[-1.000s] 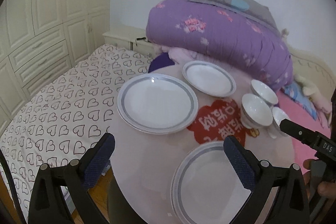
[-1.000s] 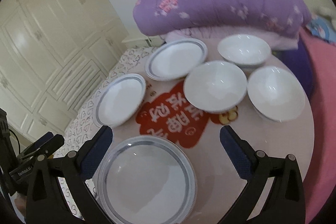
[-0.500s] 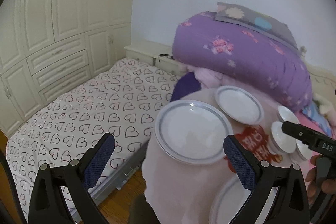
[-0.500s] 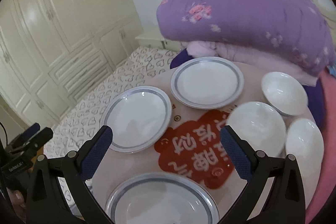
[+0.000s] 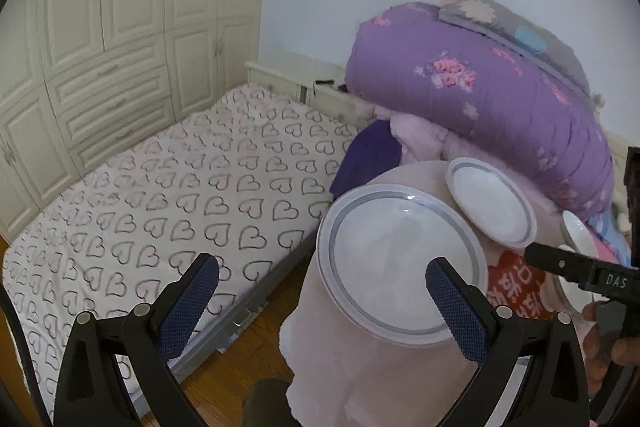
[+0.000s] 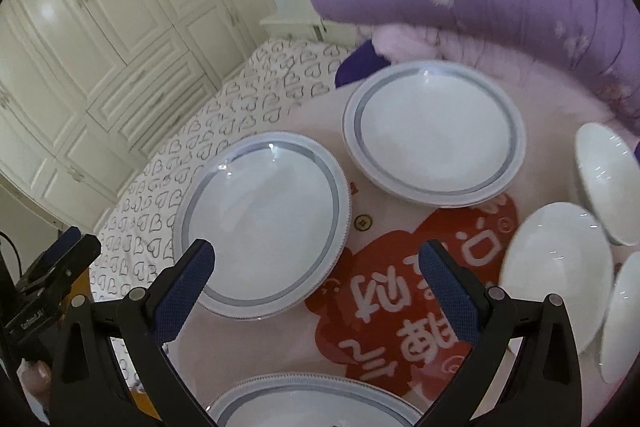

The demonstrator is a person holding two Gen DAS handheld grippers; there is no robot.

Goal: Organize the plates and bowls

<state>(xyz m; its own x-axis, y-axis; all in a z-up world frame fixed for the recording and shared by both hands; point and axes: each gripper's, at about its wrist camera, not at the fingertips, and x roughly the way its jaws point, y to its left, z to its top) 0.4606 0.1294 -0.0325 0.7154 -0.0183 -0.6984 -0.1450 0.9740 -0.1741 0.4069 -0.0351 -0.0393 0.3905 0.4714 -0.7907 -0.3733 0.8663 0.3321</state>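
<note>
Through my left wrist camera, my left gripper [image 5: 322,293] is spread wide with nothing between its blue pads, held off the near edge of the round table [image 5: 372,367]. Its right finger overlaps the near rim of a large grey-banded plate [image 5: 394,259], though I cannot tell whether they touch; its left finger hangs over the heart-print bed [image 5: 168,195]. Beyond that plate, ahead and to the right, sits a smaller banded plate [image 5: 490,207], just in front of the purple quilt [image 5: 480,99]. At the far right my other gripper's black finger [image 5: 576,269] pokes in, with a white bowl's [image 5: 578,231] rim showing behind it. Through my right wrist camera, my right gripper [image 6: 316,289] is likewise released and empty above the table's red printed patch [image 6: 400,307]. The big plate [image 6: 264,227] lies just ahead by my left finger, the second plate [image 6: 434,137] farther ahead, a third plate's [image 6: 312,403] rim right beneath me. Three white bowls [image 6: 556,271] cluster to my right, beside one another. My left gripper [image 6: 56,267] shows at the far left.
</note>
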